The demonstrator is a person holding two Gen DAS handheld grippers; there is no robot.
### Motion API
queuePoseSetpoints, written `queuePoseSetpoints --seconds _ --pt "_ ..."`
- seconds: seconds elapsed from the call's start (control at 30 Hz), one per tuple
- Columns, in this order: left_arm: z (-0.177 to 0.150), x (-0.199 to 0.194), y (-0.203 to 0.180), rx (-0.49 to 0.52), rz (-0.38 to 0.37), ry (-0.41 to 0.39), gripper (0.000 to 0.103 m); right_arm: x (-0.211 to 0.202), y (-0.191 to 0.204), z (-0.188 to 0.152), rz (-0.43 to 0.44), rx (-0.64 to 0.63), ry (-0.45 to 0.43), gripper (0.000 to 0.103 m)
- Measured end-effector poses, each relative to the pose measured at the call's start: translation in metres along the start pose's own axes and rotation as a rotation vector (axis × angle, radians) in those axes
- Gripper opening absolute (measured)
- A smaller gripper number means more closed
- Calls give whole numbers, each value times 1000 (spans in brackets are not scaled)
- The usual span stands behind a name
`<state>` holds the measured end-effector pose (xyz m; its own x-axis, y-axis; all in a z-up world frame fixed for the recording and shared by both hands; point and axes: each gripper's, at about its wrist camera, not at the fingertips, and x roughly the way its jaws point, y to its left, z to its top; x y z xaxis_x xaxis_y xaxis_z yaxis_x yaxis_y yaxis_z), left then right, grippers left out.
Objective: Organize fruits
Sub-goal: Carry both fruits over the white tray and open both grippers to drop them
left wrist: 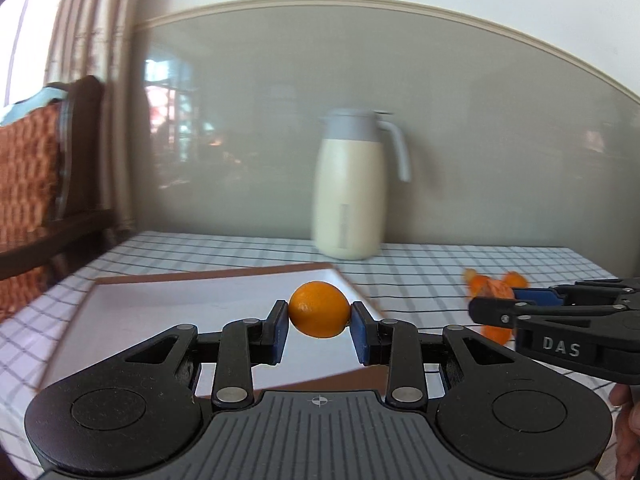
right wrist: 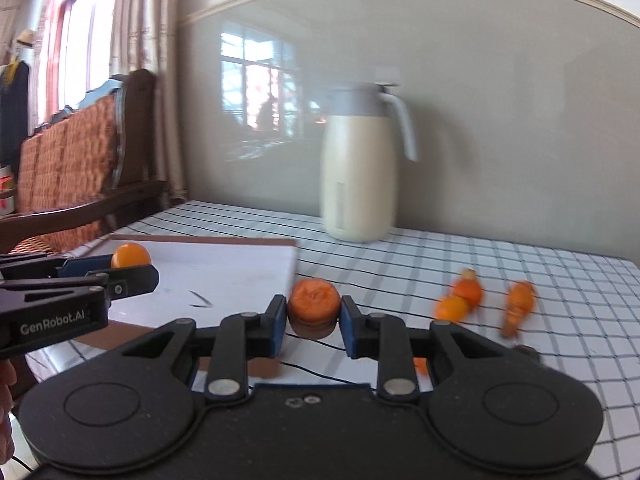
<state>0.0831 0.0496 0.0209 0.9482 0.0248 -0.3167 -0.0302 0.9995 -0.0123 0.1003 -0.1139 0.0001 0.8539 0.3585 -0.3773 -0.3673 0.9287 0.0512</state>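
Observation:
My left gripper (left wrist: 319,316) is shut on a smooth orange (left wrist: 319,309) and holds it above the white tray (left wrist: 160,312). It also shows at the left of the right wrist view (right wrist: 132,270), with the orange (right wrist: 130,256) in it. My right gripper (right wrist: 314,316) is shut on a rough orange fruit piece (right wrist: 315,302), held just above the checked cloth beside the tray's near right corner. It shows at the right of the left wrist view (left wrist: 496,300), with the piece (left wrist: 494,292).
A cream thermos jug (right wrist: 360,168) stands at the back by the wall. Several orange pieces (right wrist: 460,300) and a carrot-like piece (right wrist: 518,306) lie on the checked tablecloth (right wrist: 560,320) to the right. A wicker-backed chair (right wrist: 68,168) stands at the left.

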Motion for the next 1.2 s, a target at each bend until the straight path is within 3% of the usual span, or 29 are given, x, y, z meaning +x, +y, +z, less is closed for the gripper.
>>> queuePoseSetpoints --seconds 0.37,0.7,0.9,0.93,0.97,1.0,1.03,1.1,1.2 --pt "-5 10 88 -54 178 9 34 50 49 30 52 -38 -9 20" --pt "-7 38 142 -135 269 47 34 102 53 32 58 -2 48 20" --pt "-9 47 155 -156 297 54 34 119 55 36 69 -8 53 21" --pt "-10 49 155 -151 294 58 34 123 56 36 56 -23 53 35" --pt "-11 50 154 -144 298 63 34 123 56 35 28 -40 47 79" --pt "-11 51 153 -142 321 59 52 122 56 34 -20 -53 9 99" --pt "-11 48 151 -139 350 41 99 117 54 32 -62 -58 -44 98" --pt "-11 41 147 -116 388 -33 103 115 48 32 -46 -45 -41 97" --pt "-10 41 145 -115 385 -35 103 114 40 29 -54 -16 -37 97"
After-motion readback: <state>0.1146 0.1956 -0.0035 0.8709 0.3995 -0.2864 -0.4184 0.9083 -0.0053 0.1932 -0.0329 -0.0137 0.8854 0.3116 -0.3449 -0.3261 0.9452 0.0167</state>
